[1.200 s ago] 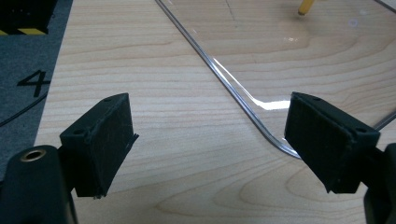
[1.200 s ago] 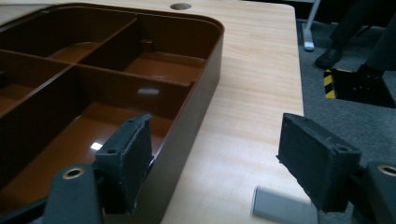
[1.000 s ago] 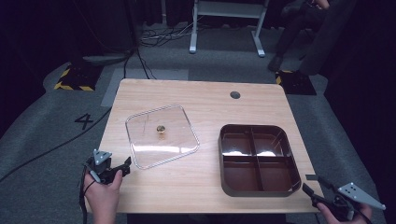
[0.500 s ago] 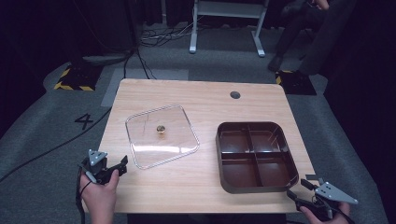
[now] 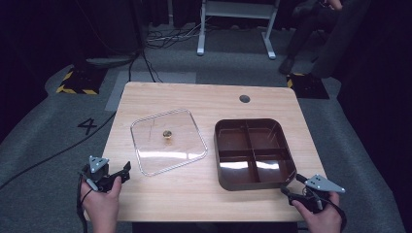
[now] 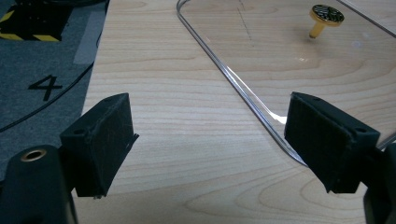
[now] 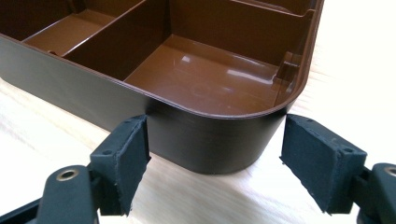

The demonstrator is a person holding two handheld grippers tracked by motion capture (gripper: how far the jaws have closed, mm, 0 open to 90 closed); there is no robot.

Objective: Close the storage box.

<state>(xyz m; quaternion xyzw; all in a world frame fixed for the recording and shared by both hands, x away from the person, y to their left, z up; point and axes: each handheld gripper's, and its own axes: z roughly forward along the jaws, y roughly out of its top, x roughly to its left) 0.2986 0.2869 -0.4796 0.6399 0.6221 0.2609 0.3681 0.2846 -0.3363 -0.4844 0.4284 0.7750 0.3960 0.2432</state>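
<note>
Two grippers: both are held low at the near edge of the table, one in each hand.
Left gripper (image 5: 112, 175): its jaws are spread wide and nothing is held; the near-left corner of the lid is seen just ahead of them, untouched.
Right gripper (image 5: 300, 193): its jaws are also parted and empty; the near-right corner of the tray is framed between them, not yet touched.
Compartment tray (image 5: 254, 180): a brown four-compartment tray, empty, is placed flat on the right half of the wooden table (image 5: 194, 99).
Lid (image 5: 189, 155): a clear, square lid with rounded corners is laid flat to the left of the tray, near it but apart; its small gold knob (image 5: 166, 134) points up.
Axis: no long axis is shown by the lid; it is turned slightly against the table edges.
Step in hand: probably the lid is to be put on the tray.
Advice: the knob should be pinched squarely and the lid kept level while its corners are matched to the tray.
</note>
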